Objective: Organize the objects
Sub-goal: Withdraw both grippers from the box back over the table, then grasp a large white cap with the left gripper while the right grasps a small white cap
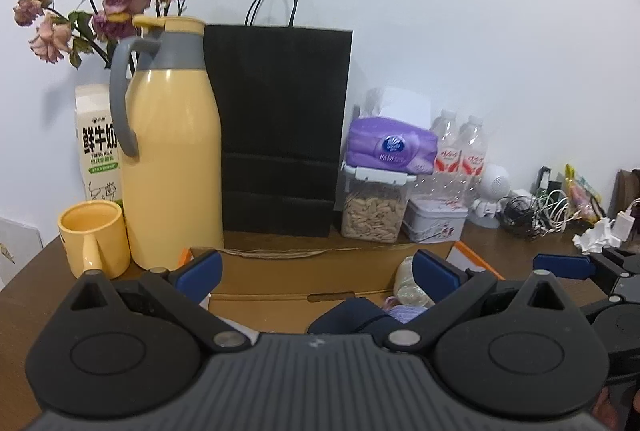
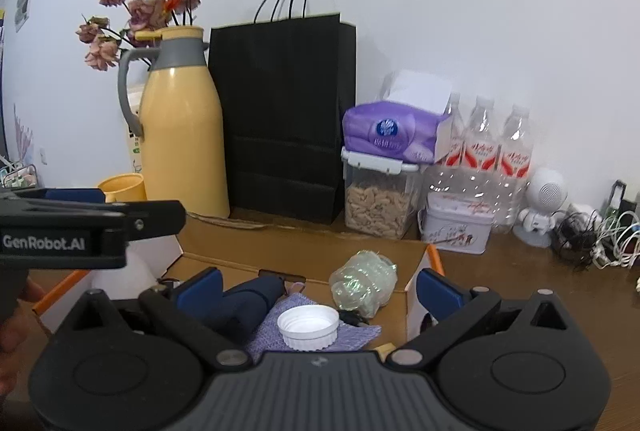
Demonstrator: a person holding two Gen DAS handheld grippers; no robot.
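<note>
An open cardboard box [image 2: 296, 259] sits on the brown table in front of both grippers. Inside it lie a dark navy cloth [image 2: 248, 305], a purple knitted cloth [image 2: 360, 335], a white screw cap [image 2: 308, 325] resting on that cloth, and a crumpled clear plastic bottle [image 2: 364, 281]. My right gripper [image 2: 320, 291] hovers over the box, open, with nothing pressed between its blue pads. My left gripper [image 1: 318, 275] is also open above the box [image 1: 280, 295]; the navy cloth [image 1: 352, 315] and the crumpled bottle [image 1: 406, 285] lie below it.
Along the wall stand a yellow thermos [image 1: 172, 159], a yellow mug [image 1: 94, 235], a milk carton [image 1: 98, 151], a black paper bag [image 1: 280, 127], a snack container [image 2: 378, 203] under a purple tissue pack [image 2: 394, 131], water bottles [image 2: 484, 151], a tin [image 2: 456, 227] and tangled cables [image 2: 600, 235].
</note>
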